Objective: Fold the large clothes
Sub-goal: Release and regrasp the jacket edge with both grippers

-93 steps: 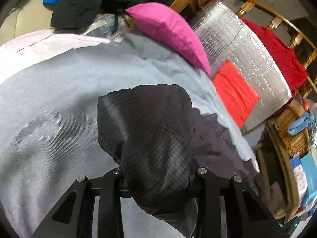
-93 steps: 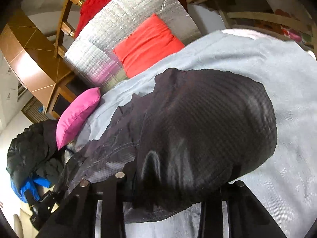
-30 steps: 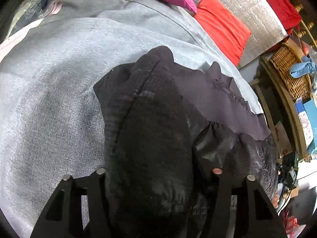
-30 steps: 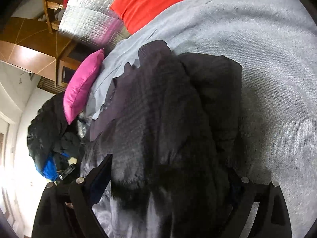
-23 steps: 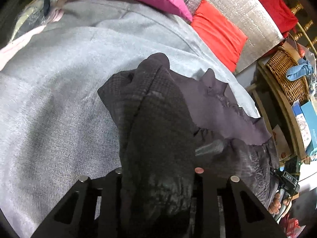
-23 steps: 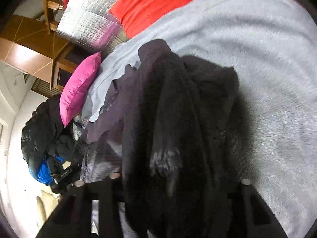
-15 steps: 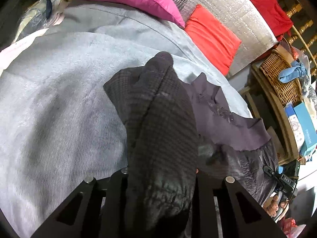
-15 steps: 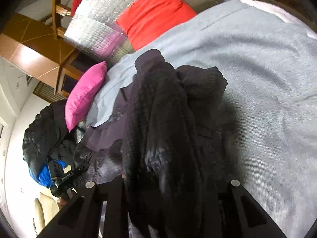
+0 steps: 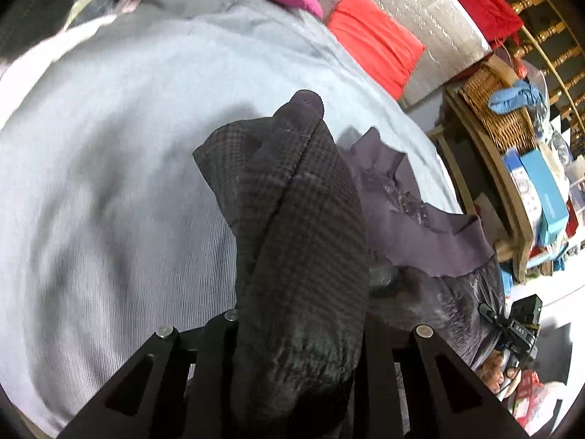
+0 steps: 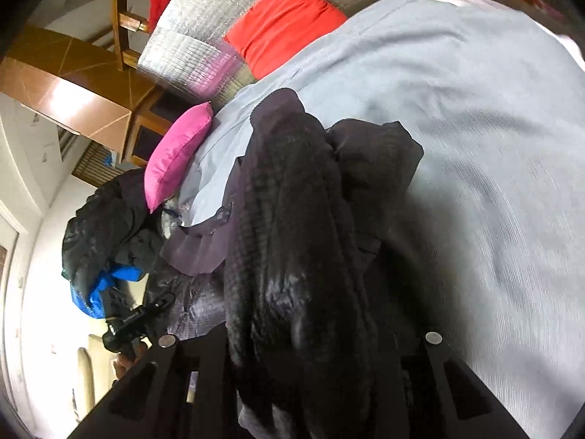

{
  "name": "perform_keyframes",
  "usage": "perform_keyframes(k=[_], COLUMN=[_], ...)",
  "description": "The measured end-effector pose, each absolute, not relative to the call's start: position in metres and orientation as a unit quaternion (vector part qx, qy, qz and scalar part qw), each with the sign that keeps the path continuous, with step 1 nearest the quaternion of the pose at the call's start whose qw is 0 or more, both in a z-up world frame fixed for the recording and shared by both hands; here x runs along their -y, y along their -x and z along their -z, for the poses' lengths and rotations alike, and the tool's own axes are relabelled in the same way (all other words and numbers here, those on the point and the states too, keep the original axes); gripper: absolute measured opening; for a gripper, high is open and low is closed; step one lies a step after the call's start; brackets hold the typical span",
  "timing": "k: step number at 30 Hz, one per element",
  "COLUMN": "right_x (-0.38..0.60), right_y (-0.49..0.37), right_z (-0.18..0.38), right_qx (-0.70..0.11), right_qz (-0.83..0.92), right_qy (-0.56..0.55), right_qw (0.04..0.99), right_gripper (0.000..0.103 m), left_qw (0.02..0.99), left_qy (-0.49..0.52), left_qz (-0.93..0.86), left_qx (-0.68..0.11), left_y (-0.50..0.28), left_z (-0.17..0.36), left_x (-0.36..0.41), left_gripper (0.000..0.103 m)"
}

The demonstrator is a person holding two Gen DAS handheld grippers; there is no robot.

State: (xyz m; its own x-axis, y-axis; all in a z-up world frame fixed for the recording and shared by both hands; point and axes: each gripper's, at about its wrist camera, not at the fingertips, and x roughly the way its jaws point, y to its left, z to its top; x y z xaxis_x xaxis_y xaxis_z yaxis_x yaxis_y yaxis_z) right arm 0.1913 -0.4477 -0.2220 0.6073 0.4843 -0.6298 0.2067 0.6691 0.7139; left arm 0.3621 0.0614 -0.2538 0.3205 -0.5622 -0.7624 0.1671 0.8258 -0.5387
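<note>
Both my left gripper and right gripper had just clamped the dark jacket. Its bulk trailed ahead of my fingers across the grey bedspread, between both hands.

Grey sheet free left; cushions (far edge) block.

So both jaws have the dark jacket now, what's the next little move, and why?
Probably carry the dark quilted jacket further over the grey bedspread and lay it down flat: both grippers are shut on bunched fabric, and its lower part trails off the edge.
</note>
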Motion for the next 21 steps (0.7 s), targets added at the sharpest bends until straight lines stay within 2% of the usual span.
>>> perform_keyframes(k=[1,2,4,6,11,12,13,14,15,17,21], right_x=[0.448,0.449,0.453,0.459,0.489,0.496,0.501,0.509,0.514,0.520,0.505], right_y=[-0.186,-0.184,-0.190,-0.195,-0.181,-0.177,-0.174,-0.173,-0.174,-0.187,-0.246], right_z=[0.226,0.232,0.243,0.248,0.228,0.220,0.212,0.200,0.190,0.175,0.176], right_qx=[-0.440,-0.449,-0.465,-0.479,-0.477,-0.468,-0.458,-0.437,-0.416,-0.387,-0.417], right_qz=[-0.082,-0.082,-0.082,-0.067,-0.046,-0.038,-0.030,-0.019,-0.015,-0.018,-0.030], right_qy=[-0.396,-0.397,-0.416,-0.430,-0.429,-0.423,-0.417,-0.411,-0.412,-0.412,-0.373], right_qw=[0.802,0.796,0.778,0.763,0.766,0.775,0.785,0.800,0.810,0.825,0.828], right_gripper=[0.028,0.029,0.035,0.052,0.054,0.055,0.055,0.059,0.068,0.082,0.082], left_qw=[0.788,0.786,0.779,0.768,0.812,0.826,0.842,0.854,0.857,0.851,0.830], left_qy=[0.176,0.165,0.161,0.178,0.167,0.159,0.144,0.125,0.111,0.093,0.094], left_qz=[0.229,0.218,0.193,0.188,0.179,0.174,0.162,0.147,0.141,0.144,0.151], left_qx=[-0.544,-0.555,-0.574,-0.586,-0.530,-0.513,-0.494,-0.484,-0.483,-0.497,-0.529], left_y=[-0.360,-0.361,-0.366,-0.371,-0.371,-0.370,-0.370,-0.372,-0.375,-0.384,-0.410], left_z=[0.258,0.263,0.272,0.272,0.234,0.226,0.218,0.214,0.214,0.222,0.245], left_x=[-0.062,-0.064,-0.068,-0.074,-0.093,-0.095,-0.095,-0.092,-0.089,-0.077,-0.050], left_gripper=[0.034,0.048,0.065,0.066,0.066,0.068,0.074,0.079,0.080,0.080,0.080])
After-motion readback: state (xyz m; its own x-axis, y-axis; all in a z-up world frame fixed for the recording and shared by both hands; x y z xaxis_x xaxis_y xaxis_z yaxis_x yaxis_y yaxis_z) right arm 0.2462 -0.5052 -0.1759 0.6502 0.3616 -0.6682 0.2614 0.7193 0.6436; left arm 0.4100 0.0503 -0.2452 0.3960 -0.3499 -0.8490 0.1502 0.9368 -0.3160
